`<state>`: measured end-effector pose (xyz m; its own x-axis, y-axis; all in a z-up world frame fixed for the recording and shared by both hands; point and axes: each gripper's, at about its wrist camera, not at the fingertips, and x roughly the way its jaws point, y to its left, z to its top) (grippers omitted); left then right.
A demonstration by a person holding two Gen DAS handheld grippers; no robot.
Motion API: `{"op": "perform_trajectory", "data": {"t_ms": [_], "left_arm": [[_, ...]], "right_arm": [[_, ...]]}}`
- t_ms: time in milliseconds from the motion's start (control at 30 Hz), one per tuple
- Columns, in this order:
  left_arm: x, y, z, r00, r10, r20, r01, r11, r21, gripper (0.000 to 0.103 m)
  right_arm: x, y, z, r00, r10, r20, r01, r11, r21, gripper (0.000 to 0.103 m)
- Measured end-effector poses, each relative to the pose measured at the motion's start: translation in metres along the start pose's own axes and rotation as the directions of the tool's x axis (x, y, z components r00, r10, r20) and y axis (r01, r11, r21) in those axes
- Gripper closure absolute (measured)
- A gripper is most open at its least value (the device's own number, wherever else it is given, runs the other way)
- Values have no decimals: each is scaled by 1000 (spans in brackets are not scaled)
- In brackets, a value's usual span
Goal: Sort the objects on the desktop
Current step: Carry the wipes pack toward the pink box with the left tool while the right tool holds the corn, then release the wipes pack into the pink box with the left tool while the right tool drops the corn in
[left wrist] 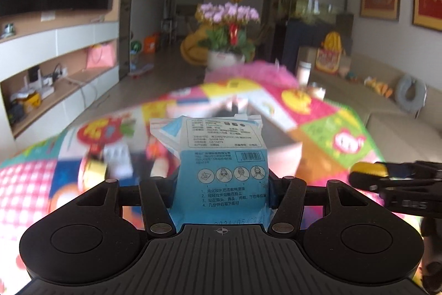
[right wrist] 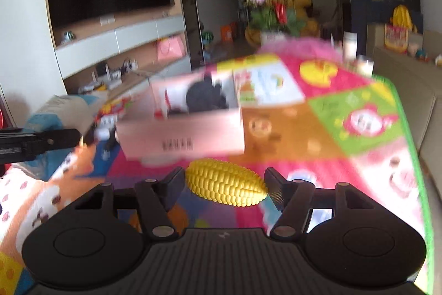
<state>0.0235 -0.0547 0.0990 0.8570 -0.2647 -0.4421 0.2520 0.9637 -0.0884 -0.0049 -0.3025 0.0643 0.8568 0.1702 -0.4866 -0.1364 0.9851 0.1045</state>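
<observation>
Left wrist view: left hand-held gripper (left wrist: 221,184) clamped a crinkly blue-white packet (left wrist: 223,170). Right hand-held gripper (right wrist: 225,185) pinched a knobbly yellow plastic corn cob (right wrist: 226,185) endwise.

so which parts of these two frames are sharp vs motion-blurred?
Left wrist: blue packet in the left gripper is sharp, print legible; mat smeared. Right wrist: toy corn in the right gripper fairly crisp; pink box and mat blurred.

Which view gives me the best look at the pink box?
Right wrist view: the pink box sits centred, open top and dark contents visible, though blurred. The left wrist view shows only a smeared strip of it behind the blue packet.
</observation>
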Motion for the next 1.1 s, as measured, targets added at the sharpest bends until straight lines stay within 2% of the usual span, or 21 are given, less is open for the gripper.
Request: {"op": "perform_trajectory", "data": {"t_ms": [133,200,233,267,300,433,567,667,800,867,967,1067,1100], "left_arm": [[29,-3,44,995,-5,98,4,1000,6,43],[56,-5,65,992,-8,123,5,1000,20,38],[71,-3,71,994,-3,112,1,1000,18,27],[82,1,75,995,8,100,-9,1000,3,21],[88,6,74,996,24,86,-22,999,-25,20],[75,29,39,999,13,32,-9,994,-109,7],[54,43,-11,997,41,-61,-46,996,-76,7],[44,56,-36,991,74,-111,-82,994,-71,6],[31,72,-53,984,123,-125,-132,989,-66,5],[25,77,-60,982,149,-120,-158,986,-63,3],[24,85,-68,977,175,-124,-184,981,-61,3],[25,94,-75,975,175,-140,-189,977,-96,3],[26,95,-77,975,172,-144,-189,976,-109,3]], "right_arm": [[-19,6,40,989,-31,141,40,997,-63,39],[-23,8,56,983,-33,182,50,995,-86,39],[-24,10,63,981,-34,191,54,994,-97,39],[-23,12,68,980,-36,196,58,993,-106,39],[-22,14,71,979,-41,199,65,991,-115,39],[-14,15,74,981,-70,182,97,985,-144,39],[9,13,78,989,-79,128,96,987,-132,39],[31,18,93,995,-32,96,43,993,-108,39],[75,31,115,999,-9,52,15,994,-112,37],[94,39,118,999,-44,24,47,991,-123,33],[104,46,115,999,-33,0,33,992,-123,33],[113,50,110,999,-27,-34,24,995,-101,34],[118,51,109,998,-22,-55,17,996,-91,39]]}}
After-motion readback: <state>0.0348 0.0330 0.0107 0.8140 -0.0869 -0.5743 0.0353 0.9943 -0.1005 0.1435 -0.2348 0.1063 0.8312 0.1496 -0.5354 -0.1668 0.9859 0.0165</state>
